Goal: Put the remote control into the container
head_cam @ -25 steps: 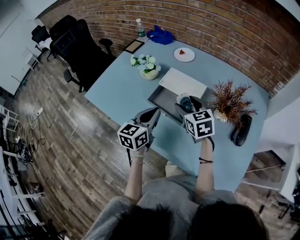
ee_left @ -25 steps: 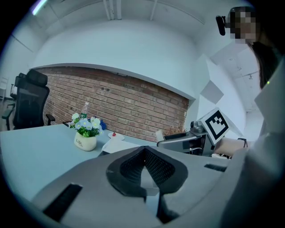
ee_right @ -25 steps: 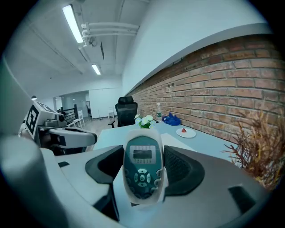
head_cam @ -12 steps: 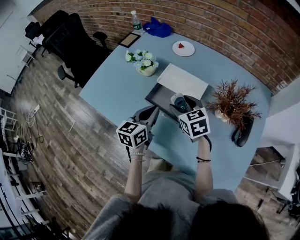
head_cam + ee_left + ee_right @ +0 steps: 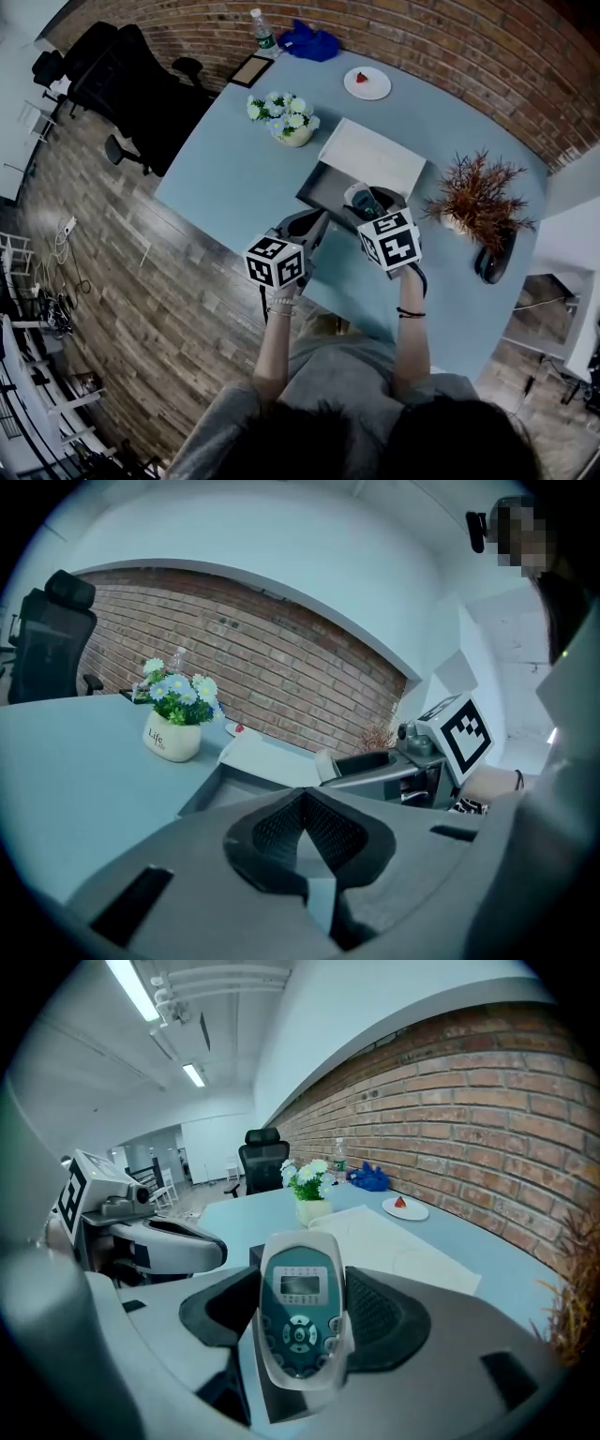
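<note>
The container [image 5: 326, 187] lies between flowerpot [image 5: 294, 137] and dried plant [image 5: 474, 194].

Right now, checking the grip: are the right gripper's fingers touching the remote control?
Touching. In the right gripper view, the right gripper presses both fingers against the sides of the remote control.

The two grippers have drawn nearer each other. The right gripper [image 5: 367, 207], carrying the remote control [image 5: 363, 200], has slid a little to the person's left — further from the dried plant [image 5: 478, 192] and over the right end of the container [image 5: 323, 190]. The left gripper [image 5: 314, 225] has edged forward and to the right, so its tip now lies just at the container's near edge. The head view has shifted too — the table [image 5: 234, 159] sits slightly higher in it, and the bottle [image 5: 260, 28] and the office chairs [image 5: 122, 80] have moved toward the top left corner.
</note>
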